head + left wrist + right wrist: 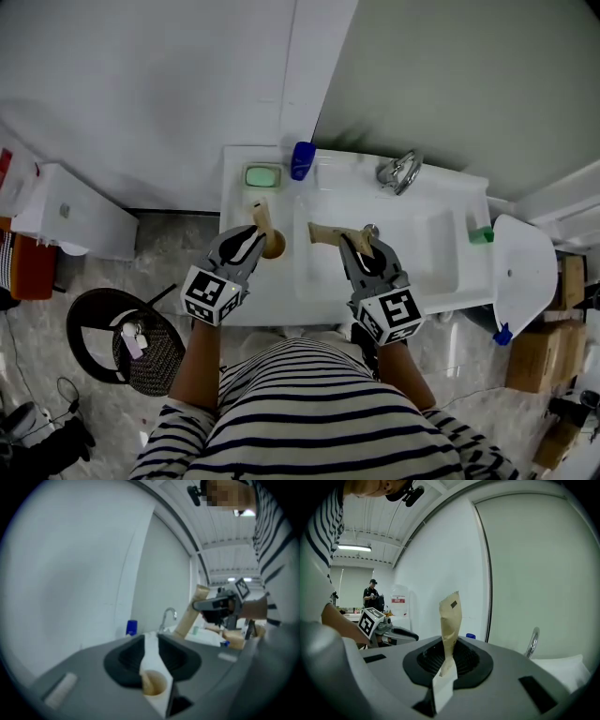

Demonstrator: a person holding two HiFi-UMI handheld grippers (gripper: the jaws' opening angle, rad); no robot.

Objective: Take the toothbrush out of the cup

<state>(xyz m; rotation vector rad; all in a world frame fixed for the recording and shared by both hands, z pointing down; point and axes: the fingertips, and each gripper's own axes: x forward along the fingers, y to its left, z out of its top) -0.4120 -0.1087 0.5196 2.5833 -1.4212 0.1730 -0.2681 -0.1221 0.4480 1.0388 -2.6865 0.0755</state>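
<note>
A brown cup [274,245] stands on the white sink counter [258,292], left of the basin. A tan stick-like piece [260,215] rises from it. My left gripper [250,243] reaches the cup from the near side. In the left gripper view the cup [153,684] lies in the gap of the left gripper [151,667], whose jaws stand partly apart. Over the basin, my right gripper [360,244] is shut on a toothbrush in a tan paper wrapper [327,233]. The wrapper [451,618] stands up from the right gripper [446,677].
At the back of the counter are a green soap in its dish [263,175], a blue bottle [302,160] and a chrome faucet [400,172]. A small green thing [481,235] sits at the right end. A mesh bin [141,343] stands on the floor, left.
</note>
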